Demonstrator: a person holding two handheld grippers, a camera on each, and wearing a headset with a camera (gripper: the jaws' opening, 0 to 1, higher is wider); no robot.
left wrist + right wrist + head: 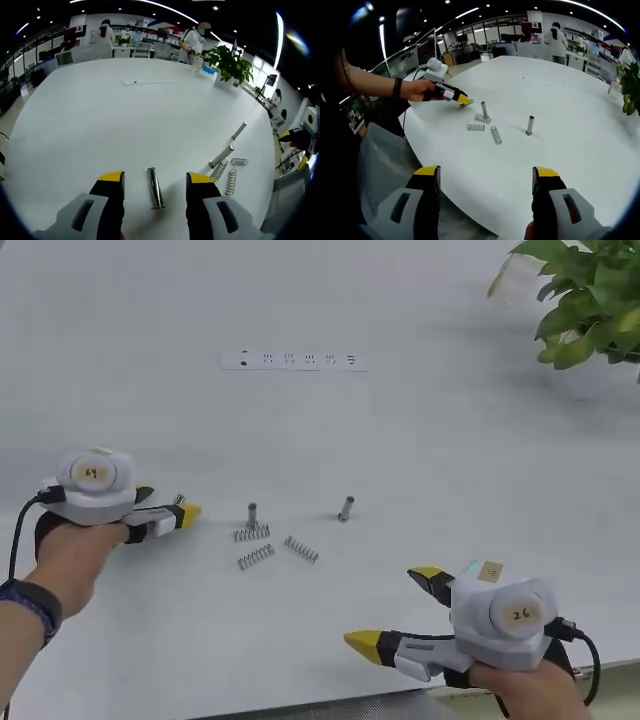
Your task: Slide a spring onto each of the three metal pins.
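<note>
Three short metal pins stand upright on the white table (420, 440). One pin (155, 187) stands between the jaws of my left gripper (155, 178), which is open, with a gap on each side of the pin. The second pin (252, 512) and third pin (346, 508) stand further right. Three springs lie flat near them: one (251, 533) at the second pin's foot, one (256, 556) below it, one (300, 548) to the right. My right gripper (395, 608) is open and holds nothing, near the table's front edge; its own view shows the pins (484, 109) ahead.
A white power strip (293, 361) lies at the back of the table. A potted plant (590, 300) stands at the far right corner. The table's front edge (300, 705) runs just below my right gripper. Chairs, desks and people fill the office behind.
</note>
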